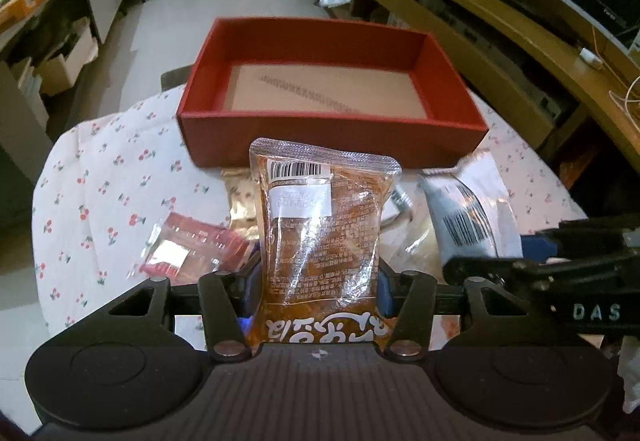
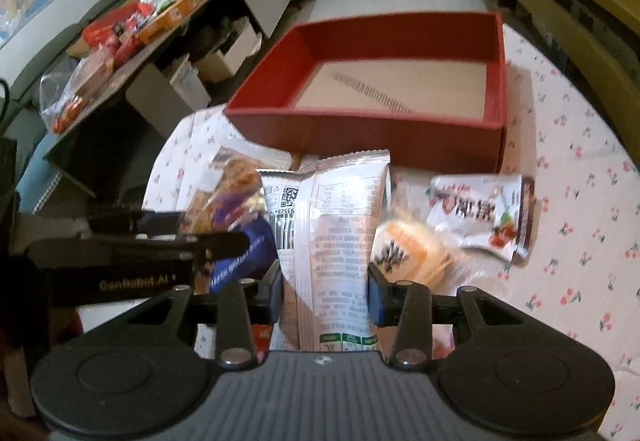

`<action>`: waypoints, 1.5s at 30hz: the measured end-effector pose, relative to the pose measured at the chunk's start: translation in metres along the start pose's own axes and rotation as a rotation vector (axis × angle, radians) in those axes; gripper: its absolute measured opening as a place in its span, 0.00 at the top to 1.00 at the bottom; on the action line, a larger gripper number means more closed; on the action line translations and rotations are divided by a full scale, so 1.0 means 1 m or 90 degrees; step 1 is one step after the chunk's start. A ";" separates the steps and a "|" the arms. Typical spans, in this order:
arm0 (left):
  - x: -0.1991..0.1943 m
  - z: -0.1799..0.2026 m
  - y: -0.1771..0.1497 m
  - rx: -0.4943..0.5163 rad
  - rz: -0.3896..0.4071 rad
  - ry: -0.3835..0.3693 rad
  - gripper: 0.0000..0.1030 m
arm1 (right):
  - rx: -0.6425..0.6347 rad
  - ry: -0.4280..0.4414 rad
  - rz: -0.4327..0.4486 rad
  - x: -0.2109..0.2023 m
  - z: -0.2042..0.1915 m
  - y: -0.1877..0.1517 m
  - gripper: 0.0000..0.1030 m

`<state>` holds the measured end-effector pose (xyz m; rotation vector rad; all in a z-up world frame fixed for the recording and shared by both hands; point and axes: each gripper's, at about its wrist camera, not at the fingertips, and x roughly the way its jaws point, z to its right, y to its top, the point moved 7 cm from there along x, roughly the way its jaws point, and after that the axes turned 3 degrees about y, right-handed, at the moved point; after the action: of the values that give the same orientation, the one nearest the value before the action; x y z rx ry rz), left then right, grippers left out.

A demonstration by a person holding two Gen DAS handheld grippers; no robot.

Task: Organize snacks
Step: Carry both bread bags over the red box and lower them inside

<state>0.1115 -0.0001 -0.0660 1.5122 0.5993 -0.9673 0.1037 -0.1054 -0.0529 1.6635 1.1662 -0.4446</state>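
Left gripper [image 1: 318, 293] clamped on one clear packet of brown snack [image 1: 320, 237], blue pads pressing both its side edges low in the left wrist view. Packet stood upright at centre frame, long axis running up the picture, barcode end toward the red box [image 1: 332, 129] above, white lettered end down by the gripper body. Red box sat in the upper middle, open, with only its tan floor and a faint dark streak showing inside. Spread beneath: a cherry-print cloth [image 1: 100, 181]. Left of the held packet lay one red foil pack [image 1: 192, 249], flat on the cloth; behind it peeked one gold wrapper [image 1: 238, 197]. At right edge, the right gripper's black arm crossed in, with a grey-white bag beside it. Over in the right wrist view, right gripper [image 2: 326, 293] pinched shut on one white printed bag [image 2: 332, 241], pads against its two long edges. Bag likewise upright at centre, long axis vertical in frame, crimped end pointing up at the box [image 2: 380, 137], green labels at the bottom. Right of it: one round orange-and-white pack [image 2: 408, 249], then one white-and-maroon pouch [image 2: 484, 217], tilted. Left of it: one brown-and-purple packet [image 2: 236, 197], part hidden by the left gripper's dark arm. Loose snacks in that view, counted: three.
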 end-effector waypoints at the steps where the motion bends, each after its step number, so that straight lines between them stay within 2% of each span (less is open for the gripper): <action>1: 0.000 0.002 0.004 0.002 0.004 -0.001 0.42 | 0.002 -0.003 0.008 -0.001 0.001 0.006 0.57; 9: 0.001 0.013 0.048 0.021 0.050 0.007 0.42 | 0.023 -0.034 0.054 -0.005 0.012 0.054 0.57; 13: 0.005 0.010 0.072 0.007 0.066 0.010 0.42 | 0.010 -0.053 0.076 -0.008 0.011 0.084 0.57; 21: 0.023 0.004 0.120 0.008 0.096 0.043 0.42 | 0.049 -0.045 0.107 0.011 0.031 0.130 0.58; 34: 0.074 -0.007 0.144 -0.005 0.075 0.083 0.44 | 0.051 -0.071 0.093 0.064 0.062 0.164 0.58; 45: 0.111 -0.022 0.132 -0.016 0.024 0.107 0.44 | 0.045 -0.086 0.051 0.109 0.075 0.156 0.58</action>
<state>0.2828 -0.0196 -0.0881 1.5868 0.6980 -0.8053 0.3046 -0.1217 -0.0843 1.7071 0.9925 -0.5442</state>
